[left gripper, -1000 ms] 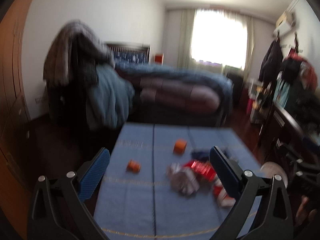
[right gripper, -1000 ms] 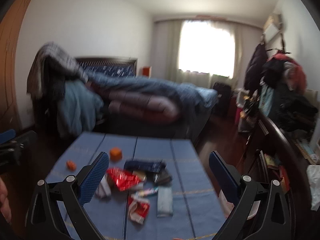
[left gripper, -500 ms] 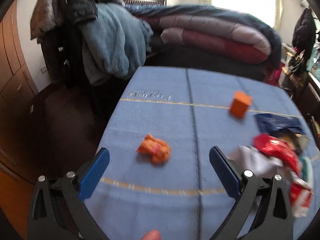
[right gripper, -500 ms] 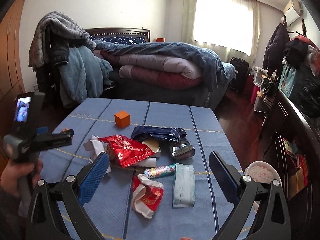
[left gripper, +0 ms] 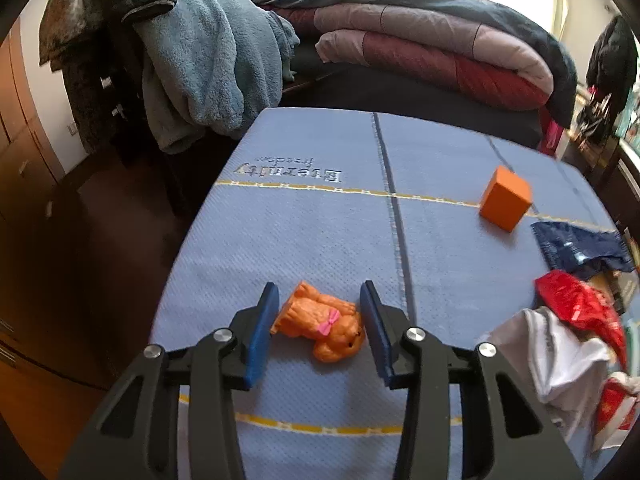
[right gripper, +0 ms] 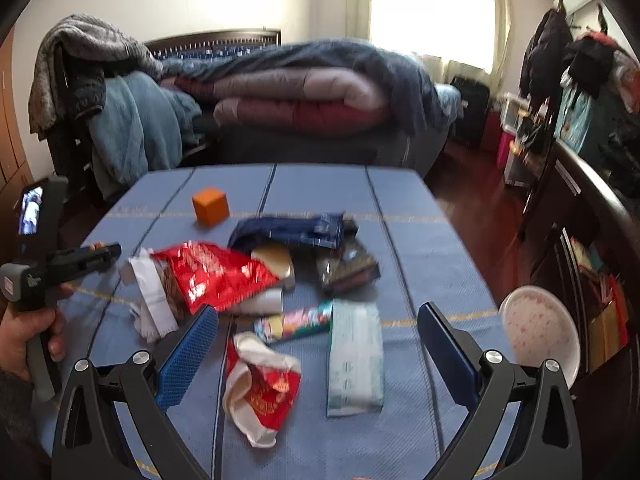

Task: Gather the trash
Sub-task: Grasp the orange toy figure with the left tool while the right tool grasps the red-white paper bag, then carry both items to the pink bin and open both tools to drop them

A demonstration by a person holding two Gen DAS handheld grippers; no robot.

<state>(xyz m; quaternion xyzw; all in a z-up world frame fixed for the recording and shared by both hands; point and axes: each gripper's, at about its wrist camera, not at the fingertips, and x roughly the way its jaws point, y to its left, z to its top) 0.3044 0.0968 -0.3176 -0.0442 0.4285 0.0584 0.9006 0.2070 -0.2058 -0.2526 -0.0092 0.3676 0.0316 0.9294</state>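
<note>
My left gripper (left gripper: 318, 300) is shut on a small orange toy dog (left gripper: 320, 322) lying on the blue tablecloth (left gripper: 320, 216); both blue pads touch its sides. The left gripper also shows at the left of the right wrist view (right gripper: 94, 258). My right gripper (right gripper: 318, 324) is open and empty above a heap of trash: a big red bag (right gripper: 212, 276), a crumpled red and white wrapper (right gripper: 262, 388), a pale green tissue pack (right gripper: 354, 358), a colourful tube (right gripper: 296, 322), a dark blue bag (right gripper: 290, 232) and white paper (right gripper: 150, 304).
An orange cube (right gripper: 210, 206) stands at the back of the table. A white bin with a pink pattern (right gripper: 538, 330) stands off the table's right edge. A bed with folded quilts (right gripper: 304, 100) lies behind, and a chair draped with clothes (left gripper: 172, 52) is at the back left.
My left gripper has moved forward and down to the toy dog and closed on it. My right gripper has come closer to the trash heap and stays open.
</note>
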